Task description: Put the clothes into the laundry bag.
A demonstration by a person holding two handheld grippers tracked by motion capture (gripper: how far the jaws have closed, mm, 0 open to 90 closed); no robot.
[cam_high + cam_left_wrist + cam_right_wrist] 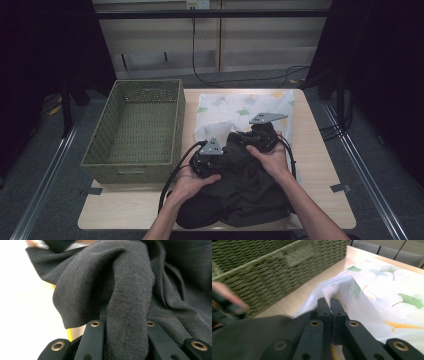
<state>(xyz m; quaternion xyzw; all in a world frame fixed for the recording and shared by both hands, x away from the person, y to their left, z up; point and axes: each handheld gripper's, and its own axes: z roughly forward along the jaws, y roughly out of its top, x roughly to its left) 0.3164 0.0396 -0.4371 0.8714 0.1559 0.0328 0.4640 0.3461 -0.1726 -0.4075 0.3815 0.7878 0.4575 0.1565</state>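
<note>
Dark garment (245, 187) lies crumpled, long axis toward person.

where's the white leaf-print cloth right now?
In the high view, the white leaf-print cloth lies flat at the table's far right, beside the green woven basket, its near part under the dark garment; the right gripper pinches its corner.

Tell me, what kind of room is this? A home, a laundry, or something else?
Probably a lab or recording studio set up for a laundry-type chore, not a home. A small wooden table stands between dark curtains, with cables trailing over the floor, and a person works a dark garment with a hand-held tool in each hand.
</note>
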